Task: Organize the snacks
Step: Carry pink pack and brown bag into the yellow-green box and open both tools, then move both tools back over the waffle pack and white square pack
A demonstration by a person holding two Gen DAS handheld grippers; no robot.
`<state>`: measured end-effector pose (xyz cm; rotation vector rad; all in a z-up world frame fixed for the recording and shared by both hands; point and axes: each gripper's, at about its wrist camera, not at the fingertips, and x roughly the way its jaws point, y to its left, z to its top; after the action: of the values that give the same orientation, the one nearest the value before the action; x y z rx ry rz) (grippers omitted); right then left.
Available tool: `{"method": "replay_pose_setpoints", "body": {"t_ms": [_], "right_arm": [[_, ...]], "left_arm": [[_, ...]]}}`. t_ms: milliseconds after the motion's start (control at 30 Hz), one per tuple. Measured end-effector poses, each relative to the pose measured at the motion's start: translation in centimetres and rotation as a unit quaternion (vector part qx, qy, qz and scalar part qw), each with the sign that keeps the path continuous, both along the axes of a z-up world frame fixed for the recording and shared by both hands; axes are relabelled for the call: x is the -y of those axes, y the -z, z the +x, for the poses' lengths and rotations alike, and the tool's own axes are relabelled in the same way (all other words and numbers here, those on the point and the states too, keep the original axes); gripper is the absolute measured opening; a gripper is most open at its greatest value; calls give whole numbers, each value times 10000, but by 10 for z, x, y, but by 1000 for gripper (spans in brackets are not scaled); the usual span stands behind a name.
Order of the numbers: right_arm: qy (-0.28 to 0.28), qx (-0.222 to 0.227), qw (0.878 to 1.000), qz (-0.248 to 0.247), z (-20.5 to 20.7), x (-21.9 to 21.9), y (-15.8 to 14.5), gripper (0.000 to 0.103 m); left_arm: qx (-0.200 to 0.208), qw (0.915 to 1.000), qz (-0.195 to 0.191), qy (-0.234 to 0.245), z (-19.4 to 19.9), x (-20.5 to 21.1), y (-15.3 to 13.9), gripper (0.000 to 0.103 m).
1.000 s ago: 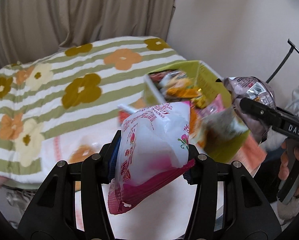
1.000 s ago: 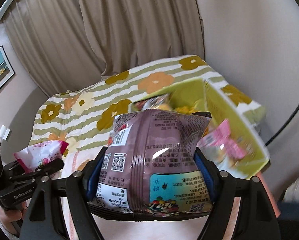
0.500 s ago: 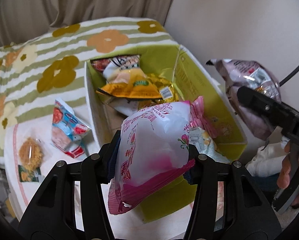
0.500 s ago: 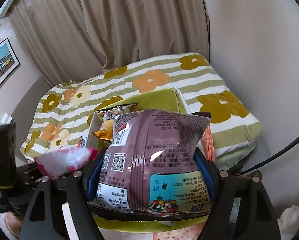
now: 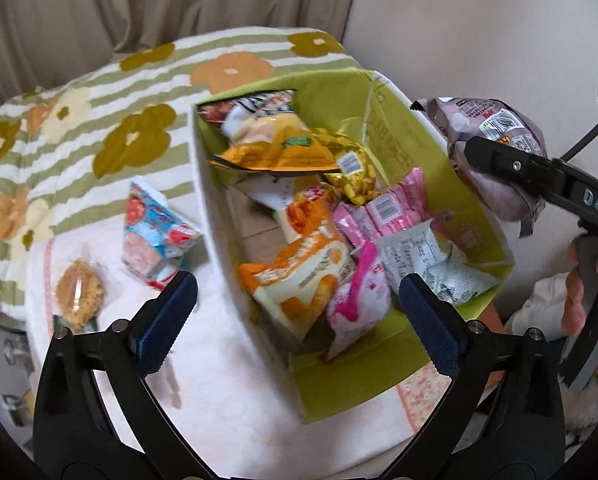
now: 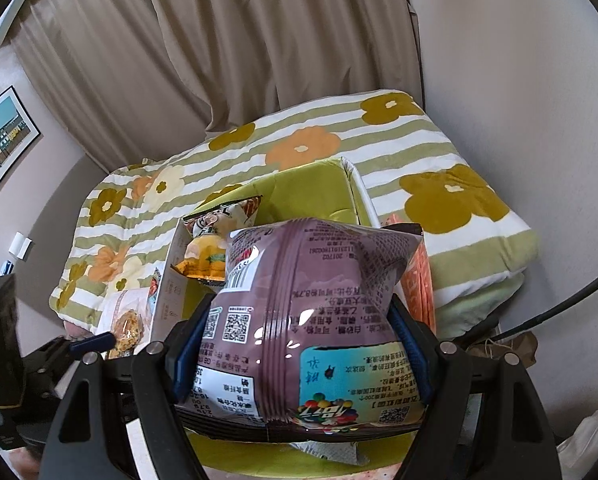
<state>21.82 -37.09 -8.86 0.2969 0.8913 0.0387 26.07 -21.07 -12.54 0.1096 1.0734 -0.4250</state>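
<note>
A green box [image 5: 403, 148] holds several snack packs. My left gripper [image 5: 295, 300] is open and empty above the box's near end. The pink and white pack [image 5: 357, 300] lies in the box just below it. My right gripper [image 6: 299, 340] is shut on a purple snack bag [image 6: 311, 320] and holds it above the box's right side; the bag also shows in the left wrist view [image 5: 495, 156]. A blue and red pack [image 5: 155, 232] and a clear bag of yellow crumbs [image 5: 77, 292] lie on the white table left of the box.
The box [image 6: 311, 188] stands on a small white table [image 5: 227, 392] beside a bed with a green striped flower blanket [image 5: 79, 128]. A wall is close on the right, curtains behind. An orange patterned mat [image 6: 417, 284] shows by the box's right side.
My left gripper opened and let go of the pink and white pack, which dropped into the box. My right gripper with the purple bag stayed over the box.
</note>
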Motion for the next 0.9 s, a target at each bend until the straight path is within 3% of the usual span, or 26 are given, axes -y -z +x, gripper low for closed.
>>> {"method": "replay_pose_setpoints", "body": {"t_ms": [367,433,500,533,900], "right_arm": [[-322,-342,9984,-301,24,-18,12,78],[-351,-310,9983,-337,26,-20,13,83],[-377,-92,9987,-338,23,-21,11,100],[-386,1,9987,-345,20,-21,10,102],[-788,186,9960,-379,0,-37,-9,102]], "left_arm": [[150,9995,-84,-247,0,-23,-9,101],[176,9994,-108,-268,-1,-25,-11,101],[213,9993,-114,-284,-4,-28,-12,101],[236,9992,-108,-300,-5,-29,-13,101],[400,9969,-191,-644,-28,-58,-23,101]]}}
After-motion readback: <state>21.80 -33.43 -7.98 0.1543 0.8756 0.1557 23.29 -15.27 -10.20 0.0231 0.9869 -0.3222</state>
